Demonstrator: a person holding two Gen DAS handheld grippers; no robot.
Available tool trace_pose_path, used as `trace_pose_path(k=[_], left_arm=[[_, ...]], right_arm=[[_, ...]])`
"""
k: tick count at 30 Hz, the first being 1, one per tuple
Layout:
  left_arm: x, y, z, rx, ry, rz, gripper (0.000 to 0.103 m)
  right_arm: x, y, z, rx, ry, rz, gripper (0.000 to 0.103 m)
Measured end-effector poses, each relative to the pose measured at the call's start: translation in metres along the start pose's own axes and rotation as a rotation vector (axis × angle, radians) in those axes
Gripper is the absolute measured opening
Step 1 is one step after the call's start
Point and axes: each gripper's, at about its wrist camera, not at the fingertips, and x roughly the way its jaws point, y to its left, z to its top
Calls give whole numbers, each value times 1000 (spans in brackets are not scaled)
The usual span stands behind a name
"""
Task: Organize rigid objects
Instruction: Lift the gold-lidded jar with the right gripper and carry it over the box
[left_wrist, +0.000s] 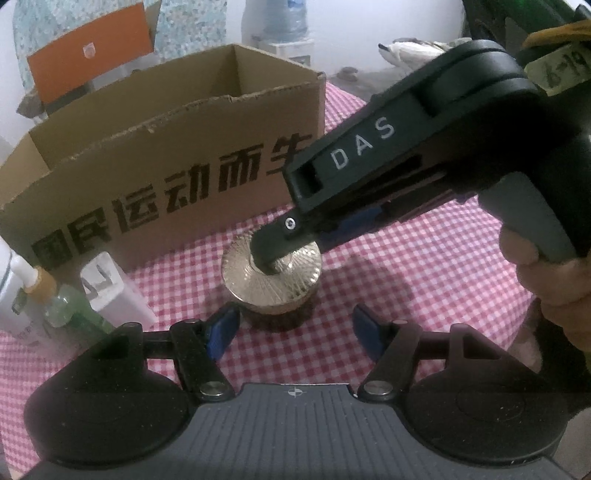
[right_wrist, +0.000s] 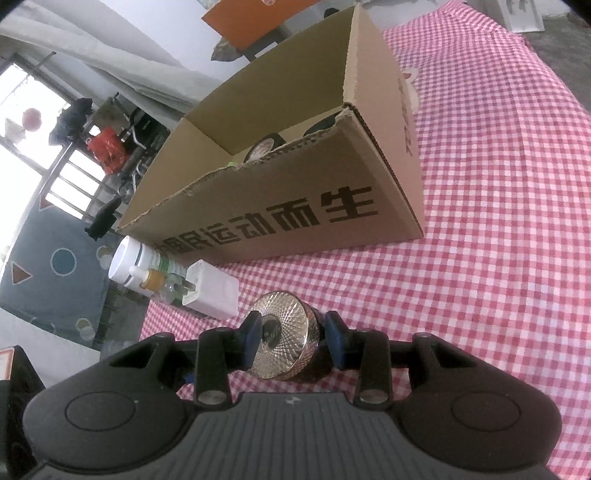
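So the right gripper has its 2 blue pads clamped on the gold jar, 1 pad on the patterned lid face near the centre and the other against the far side, so it's holding the thing sideways across the lid. From the left wrist view you can see that same jar sitting just ahead of the left gripper, whose jaws stand fairly wide with nothing between them, just checked tablecloth below.

Step in hand looks like the pick-up: the jar is gripped, and I can't tell whether it's off the cloth yet. Next move, I'd guess, is lift it and carry it forward over the near wall of the cardboard box, which sits straight ahead of the gripper with a couple of round items already inside. Needs enough height to clear that torn edge.

Off to the left of the jar: a white charger block, a small glass bottle and a white tub, probably waiting their turn.
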Motion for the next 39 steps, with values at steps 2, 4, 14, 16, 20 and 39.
trace_pose_path(k=[2,4,14,16,20,39], left_arm=[[2,1,2,18,-11,21,70],[5,1,5,30,-15,35,70],[27,1,18,39,0,42,68],[28,-1,18,36,-4,41,68],[33,-4,22,26,-8,48,65],[18,4,25,-9,-10,61,56]], right_arm=[[-1,-1,0,1,-4,-1,40],[-2,-1,0,1,-4,-4,40],[3,-10,1,44,11,24,50],[5,-13,1,56,18,40,50],[6,-14,1,61,18,53,52],[1,-16,-4,91,15,67,52]])
